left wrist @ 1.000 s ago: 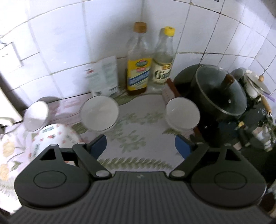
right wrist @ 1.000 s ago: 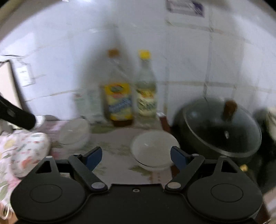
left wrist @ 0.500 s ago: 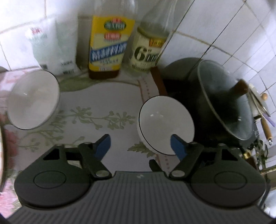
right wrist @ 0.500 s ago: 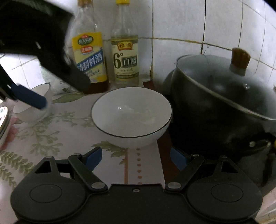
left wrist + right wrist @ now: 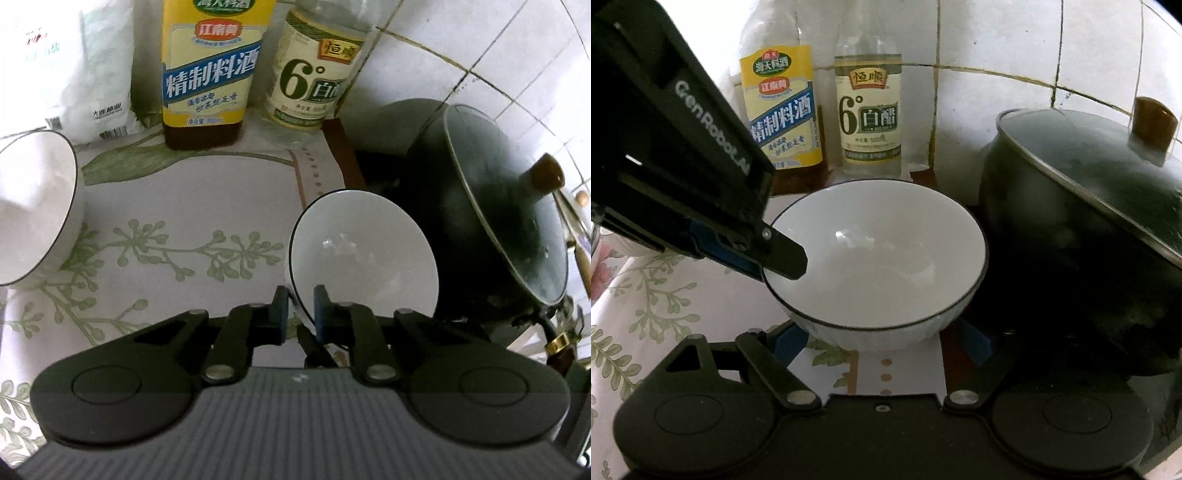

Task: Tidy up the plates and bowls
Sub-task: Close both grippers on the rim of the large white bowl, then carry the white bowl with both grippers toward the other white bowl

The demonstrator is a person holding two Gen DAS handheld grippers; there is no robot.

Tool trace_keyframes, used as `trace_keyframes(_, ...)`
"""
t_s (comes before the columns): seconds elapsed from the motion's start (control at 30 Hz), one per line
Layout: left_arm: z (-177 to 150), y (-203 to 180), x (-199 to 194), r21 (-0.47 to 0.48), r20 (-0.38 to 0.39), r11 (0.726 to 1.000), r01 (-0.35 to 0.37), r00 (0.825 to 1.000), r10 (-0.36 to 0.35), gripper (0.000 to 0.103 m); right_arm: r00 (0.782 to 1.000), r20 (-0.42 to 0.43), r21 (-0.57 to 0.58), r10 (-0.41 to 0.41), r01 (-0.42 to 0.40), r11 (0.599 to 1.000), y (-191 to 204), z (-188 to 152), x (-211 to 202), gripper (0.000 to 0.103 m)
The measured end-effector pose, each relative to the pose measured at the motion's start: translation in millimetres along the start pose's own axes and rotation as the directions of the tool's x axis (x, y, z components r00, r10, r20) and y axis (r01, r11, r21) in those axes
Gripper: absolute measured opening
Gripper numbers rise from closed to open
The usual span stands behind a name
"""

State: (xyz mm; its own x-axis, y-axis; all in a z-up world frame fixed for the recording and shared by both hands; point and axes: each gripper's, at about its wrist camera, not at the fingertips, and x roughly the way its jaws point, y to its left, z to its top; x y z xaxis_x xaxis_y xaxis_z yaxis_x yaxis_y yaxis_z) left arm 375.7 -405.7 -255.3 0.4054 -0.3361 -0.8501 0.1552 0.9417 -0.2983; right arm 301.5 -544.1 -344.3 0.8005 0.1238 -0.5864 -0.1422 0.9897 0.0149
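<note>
Left tongs (image 5: 298,308): clenched on the rim of the white bowl (image 5: 364,254), one pad (image 5: 320,308) inside the wall, the other outside. My right camera confirms it: the left fingers reach in from 10 o'clock and straddle the bowl's rim at its 9 o'clock edge.

Right tongs (image 5: 882,338): released, jaws spread wide, one blue pad either side of the bowl's base at its 6 o'clock side. Pads look apart from the wall; no grip there.

Bowl position: on the leaf-print cloth (image 5: 177,229), just beside the dark lidded pot (image 5: 1082,236) at its 3 o'clock, with the yellow-label bottle (image 5: 783,114) and the vinegar bottle (image 5: 870,114) behind at 12 o'clock. A second white bowl (image 5: 35,206) stands well apart at 9 o'clock in my left view.

Judgement: the left hand already has the bowl, so the lift is its job. The second bowl lies toward 9 o'clock, away from the pot, so that looks the likely carry direction for stacking. A round bowl has no long axis to align. Risk: a one-sided rim pinch may let the bowl tilt; the pot stands close.
</note>
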Motion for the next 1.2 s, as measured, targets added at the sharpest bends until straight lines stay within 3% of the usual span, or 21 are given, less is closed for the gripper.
trace_keyframes(0.2, -3, -3, -8, 0.023, -0.007, 0.999, -0.03, 1.0, 0.03, 0.013, 0.999, -0.022, 0.02, 0.03, -0.029, 0.999, 6, 3, -9, 0.09)
trace_keyframes(0.5, -24, 14, -52, -0.008, -0.005, 0.999, -0.033, 0.999, 0.033, 0.013, 0.997, -0.014, -0.012, 0.071, -0.071, 0.997, 36, 3, -45, 0.09)
trace_keyframes(0.87, -72, 50, -118, -0.054, 0.028, 0.993, -0.106, 0.994, 0.108, 0.013, 0.988, -0.004, -0.144, 0.156, -0.155, 0.977, 105, -2, -86, 0.09)
trace_keyframes(1.2, -103, 102, -145, -0.132, 0.025, 0.981, -0.141, 0.989, 0.145, 0.013, 0.974, -0.051, -0.215, 0.219, -0.225, 0.95, 164, -9, -86, 0.09)
